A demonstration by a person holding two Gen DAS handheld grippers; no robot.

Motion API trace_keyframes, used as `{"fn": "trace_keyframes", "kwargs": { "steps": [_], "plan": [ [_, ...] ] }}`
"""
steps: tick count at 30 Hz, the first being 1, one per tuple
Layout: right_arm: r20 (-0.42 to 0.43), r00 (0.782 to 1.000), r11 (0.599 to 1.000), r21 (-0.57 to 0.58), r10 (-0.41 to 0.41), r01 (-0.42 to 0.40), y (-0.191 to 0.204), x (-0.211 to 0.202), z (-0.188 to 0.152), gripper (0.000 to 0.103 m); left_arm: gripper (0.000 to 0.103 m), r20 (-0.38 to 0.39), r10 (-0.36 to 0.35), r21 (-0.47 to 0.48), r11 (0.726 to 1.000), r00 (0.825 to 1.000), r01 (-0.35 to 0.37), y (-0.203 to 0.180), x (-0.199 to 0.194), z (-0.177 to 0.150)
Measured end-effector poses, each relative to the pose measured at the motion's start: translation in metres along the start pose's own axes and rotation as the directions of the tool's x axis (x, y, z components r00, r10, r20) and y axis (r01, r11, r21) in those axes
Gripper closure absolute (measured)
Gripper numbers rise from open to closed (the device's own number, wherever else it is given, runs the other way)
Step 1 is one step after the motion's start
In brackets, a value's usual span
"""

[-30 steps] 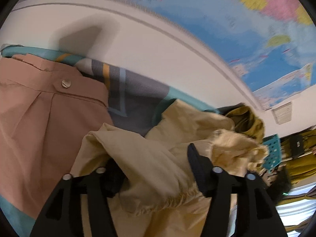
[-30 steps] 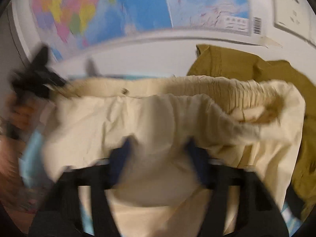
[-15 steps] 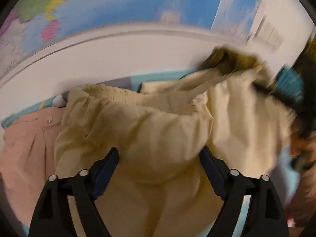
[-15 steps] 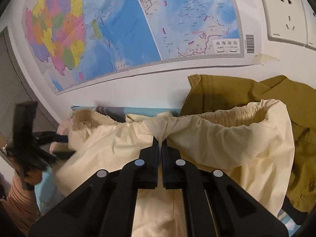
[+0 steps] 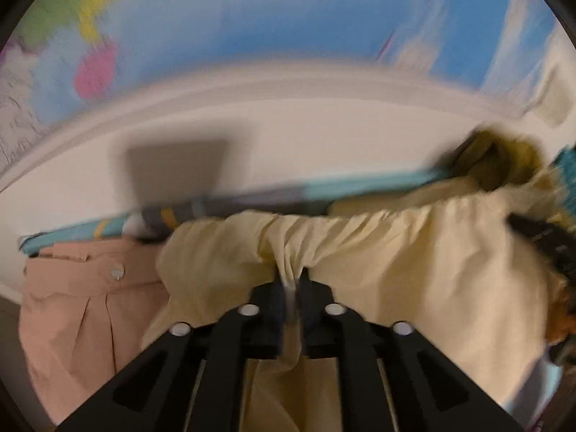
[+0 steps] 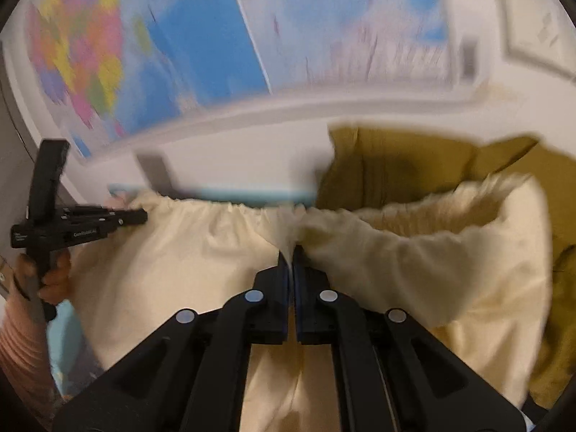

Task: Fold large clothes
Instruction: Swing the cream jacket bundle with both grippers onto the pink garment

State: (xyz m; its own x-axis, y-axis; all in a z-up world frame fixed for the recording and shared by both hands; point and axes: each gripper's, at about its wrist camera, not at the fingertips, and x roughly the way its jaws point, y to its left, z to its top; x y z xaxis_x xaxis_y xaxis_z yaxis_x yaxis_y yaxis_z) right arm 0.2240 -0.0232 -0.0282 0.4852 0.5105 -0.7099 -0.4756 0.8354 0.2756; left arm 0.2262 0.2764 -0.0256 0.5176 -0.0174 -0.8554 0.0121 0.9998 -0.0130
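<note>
Against the far edge of the bed [image 5: 230, 199], under the wall map [image 6: 201, 50], the cream trousers [image 5: 414, 270] lie with their elastic waistband [image 6: 216, 208] raised toward the wall. My left gripper [image 5: 291, 288] has just been closing, and its fingers [image 5: 273, 302] now pinch a fold of the waistband between them. My right gripper [image 6: 291, 270] is clenched on another bunch of the same waistband, with cloth coming out between its tips. In the right wrist view I see my left hand [image 6: 54, 277] holding its tool at the left end of the band.

I judge that the step in hand is the taking of the waist at two places, so the garment can be spread before any fold. The next move calls, I think, for drawing the two grips apart and lifting, until the band is straight and the legs hang free.

The waistband runs along the far edge of the bed, left to right. The long axis of the trousers seems to go from the wall toward me, but the legs are hidden under my tools. A pink garment [image 5: 82, 309] lies just beside at the left and an olive one [image 6: 414, 169] at the right.
</note>
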Motion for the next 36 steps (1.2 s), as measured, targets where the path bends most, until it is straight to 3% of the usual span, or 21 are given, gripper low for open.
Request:
{"fn": "trace_keyframes", "kwargs": {
  "steps": [3, 4, 5, 7, 8, 10, 12, 15, 17, 20, 22, 23, 24, 26, 27, 28, 29, 33, 35, 36],
  "plan": [
    [-0.001, 0.999, 0.999, 0.017, 0.041, -0.041, 0.001, -0.007, 0.0, 0.093, 0.075, 0.003, -0.025, -0.026, 0.999, 1.0, 0.025, 0.008, 0.004, -0.003],
    [0.004, 0.998, 0.998, 0.013, 0.065, -0.065, 0.001, -0.015, -0.002, 0.081, 0.063, 0.022, -0.034, -0.041, 0.999, 0.999, 0.035, 0.015, -0.002, -0.005],
    [0.016, 0.997, 0.997, 0.004, 0.077, -0.077, 0.001, -0.025, -0.004, 0.06, 0.056, 0.05, -0.04, -0.047, 0.998, 0.998, 0.042, 0.02, -0.013, -0.007],
    [0.088, 0.994, 0.998, -0.028, 0.066, -0.063, -0.001, -0.058, -0.014, 0.032, 0.034, 0.148, -0.07, -0.042, 0.996, 0.987, 0.077, 0.034, -0.044, -0.019],
    [0.123, 0.99, 0.997, -0.045, 0.067, -0.062, -0.004, -0.077, -0.022, 0.028, 0.032, 0.198, -0.057, -0.045, 0.997, 0.979, 0.067, 0.044, -0.061, -0.029],
    [0.152, 0.986, 0.997, -0.045, 0.069, -0.062, -0.016, -0.106, -0.041, 0.02, 0.028, 0.227, -0.042, -0.043, 0.998, 0.973, 0.053, 0.058, -0.078, -0.048],
    [0.176, 0.984, 1.0, 0.003, 0.013, -0.014, -0.038, -0.131, -0.067, 0.014, 0.025, 0.221, -0.043, -0.042, 0.998, 0.974, 0.053, 0.067, -0.085, -0.078],
    [0.143, 0.989, 0.993, 0.116, -0.035, 0.019, -0.068, -0.143, -0.104, 0.009, 0.02, 0.196, -0.059, -0.029, 0.997, 0.979, 0.066, 0.069, -0.083, -0.113],
    [0.114, 0.993, 0.982, 0.187, -0.005, -0.017, -0.087, -0.142, -0.128, 0.007, 0.016, 0.188, -0.08, -0.007, 0.997, 0.979, 0.082, 0.061, -0.076, -0.135],
    [0.06, 0.996, 0.962, 0.259, 0.069, -0.082, -0.096, -0.122, -0.153, 0.007, 0.015, 0.196, -0.091, -0.005, 0.996, 0.976, 0.094, 0.056, -0.071, -0.152],
    [0.047, 0.996, 0.966, 0.246, 0.07, -0.08, -0.091, -0.108, -0.158, 0.007, 0.016, 0.209, -0.091, -0.011, 0.995, 0.974, 0.095, 0.05, -0.066, -0.153],
    [0.047, 0.996, 0.971, 0.225, 0.077, -0.086, -0.088, -0.104, -0.158, 0.008, 0.02, 0.209, -0.095, -0.014, 0.995, 0.973, 0.1, 0.047, -0.062, -0.154],
    [0.046, 0.996, 0.972, 0.218, 0.076, -0.084, -0.085, -0.099, -0.158, 0.011, 0.03, 0.201, -0.111, -0.028, 0.992, 0.973, 0.119, 0.044, -0.057, -0.154],
    [0.049, 0.988, 0.959, 0.237, 0.146, -0.154, -0.083, -0.096, -0.155, 0.041, 0.058, 0.18, -0.129, -0.052, 0.989, 0.975, 0.14, 0.04, -0.053, -0.153],
    [0.052, 0.985, 0.955, 0.241, 0.166, -0.174, -0.081, -0.098, -0.154, 0.069, 0.065, 0.182, -0.134, -0.064, 0.987, 0.974, 0.148, 0.038, -0.055, -0.153],
    [0.051, 0.982, 0.954, 0.231, 0.182, -0.189, -0.078, -0.106, -0.151, 0.081, 0.074, 0.179, -0.144, -0.086, 0.983, 0.973, 0.161, 0.039, -0.059, -0.152],
    [0.059, 0.978, 0.952, 0.225, 0.198, -0.206, -0.075, -0.117, -0.149, 0.086, 0.079, 0.174, -0.174, -0.112, 0.975, 0.969, 0.195, 0.043, -0.066, -0.154],
    [0.183, 0.945, 0.938, 0.17, 0.272, -0.303, -0.06, -0.197, -0.142, 0.089, 0.083, 0.199, -0.3, -0.18, 0.925, 0.933, 0.336, 0.056, -0.095, -0.168],
    [0.223, 0.946, 0.945, 0.173, 0.237, -0.278, -0.067, -0.23, -0.147, 0.089, 0.083, 0.206, -0.366, -0.207, 0.89, 0.908, 0.406, 0.062, -0.106, -0.183],
    [0.221, 0.953, 0.954, 0.172, 0.207, -0.247, -0.072, -0.239, -0.152, 0.089, 0.083, 0.213, -0.41, -0.233, 0.86, 0.887, 0.454, 0.067, -0.107, -0.198]
  ]
}}
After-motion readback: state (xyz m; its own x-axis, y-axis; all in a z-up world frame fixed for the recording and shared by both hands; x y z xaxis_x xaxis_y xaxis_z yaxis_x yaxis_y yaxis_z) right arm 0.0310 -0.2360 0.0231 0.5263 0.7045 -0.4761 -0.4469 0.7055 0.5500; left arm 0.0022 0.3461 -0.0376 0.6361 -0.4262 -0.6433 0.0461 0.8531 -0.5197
